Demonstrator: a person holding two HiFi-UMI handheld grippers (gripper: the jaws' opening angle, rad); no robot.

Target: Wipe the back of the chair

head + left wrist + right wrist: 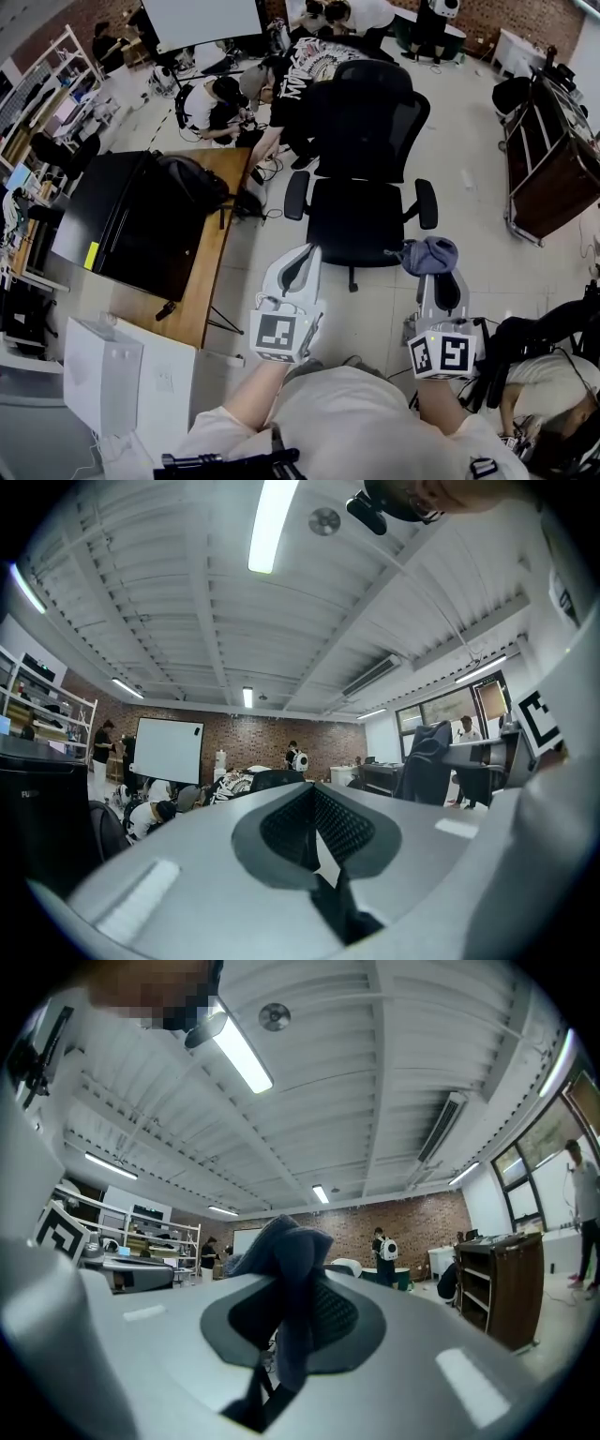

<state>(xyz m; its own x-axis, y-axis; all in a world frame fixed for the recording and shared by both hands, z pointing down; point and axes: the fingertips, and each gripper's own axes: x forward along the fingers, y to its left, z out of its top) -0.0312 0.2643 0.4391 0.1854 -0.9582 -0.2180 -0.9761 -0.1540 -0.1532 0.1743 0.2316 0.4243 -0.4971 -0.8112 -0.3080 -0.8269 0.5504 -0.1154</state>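
Note:
A black office chair stands on the floor ahead of me, its seat turned towards me and its mesh back on the far side. My right gripper is shut on a crumpled blue-grey cloth, held just short of the chair's right armrest. In the right gripper view the cloth bulges up from between the closed jaws. My left gripper hovers in front of the seat's near edge, shut with nothing in it; its ribbed pads meet.
A wooden desk at the left carries a black case and a backpack. A white box stands at the near left. People crouch behind the chair. A brown cart stands at the right, with a black bag nearer.

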